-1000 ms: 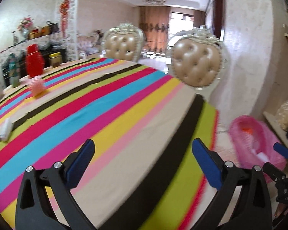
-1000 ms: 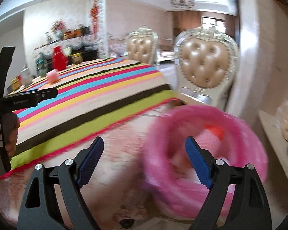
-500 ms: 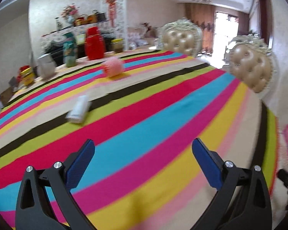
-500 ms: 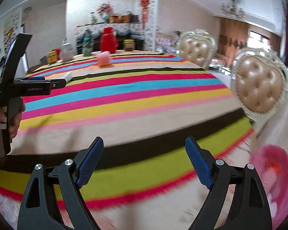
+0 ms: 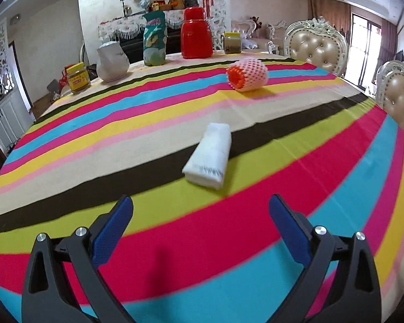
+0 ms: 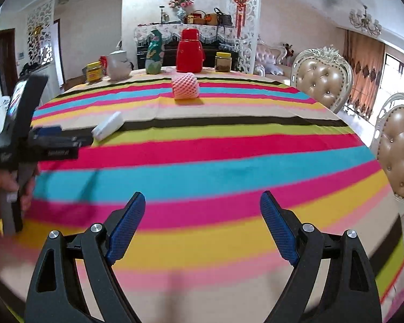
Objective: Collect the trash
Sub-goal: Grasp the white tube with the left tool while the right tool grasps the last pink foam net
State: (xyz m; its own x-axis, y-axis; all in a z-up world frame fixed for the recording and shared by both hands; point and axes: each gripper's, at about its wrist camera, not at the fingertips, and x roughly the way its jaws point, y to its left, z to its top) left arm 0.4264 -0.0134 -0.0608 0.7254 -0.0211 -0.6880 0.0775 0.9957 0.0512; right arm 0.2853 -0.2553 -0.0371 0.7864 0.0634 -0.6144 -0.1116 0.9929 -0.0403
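My left gripper (image 5: pixel 200 210) hung open and empty above the striped, many-coloured cloth of the desk (image 5: pixel 256 231), with the white folded plastic packet (image 5: pixel 208 155) lying flat just ahead of it, across the black and lime stripes. The packet was a soft, oblong, slightly crumpled wad with a row of small dark print along its near edge, too blurred for me to read. Farther back lay the pink foam-net fruit sleeve (image 5: pixel 247 76) on its side, its orange core facing me. My right gripper (image 6: pixel 202 215) was open too, holding nothing, well short of both. At the far edge stood a red thermos jug (image 5: pixel 197 37), a green printed snack bag (image 5: pixel 154 38) and a yellow-lidded jar (image 5: pixel 78 77); I could not make out their labels.
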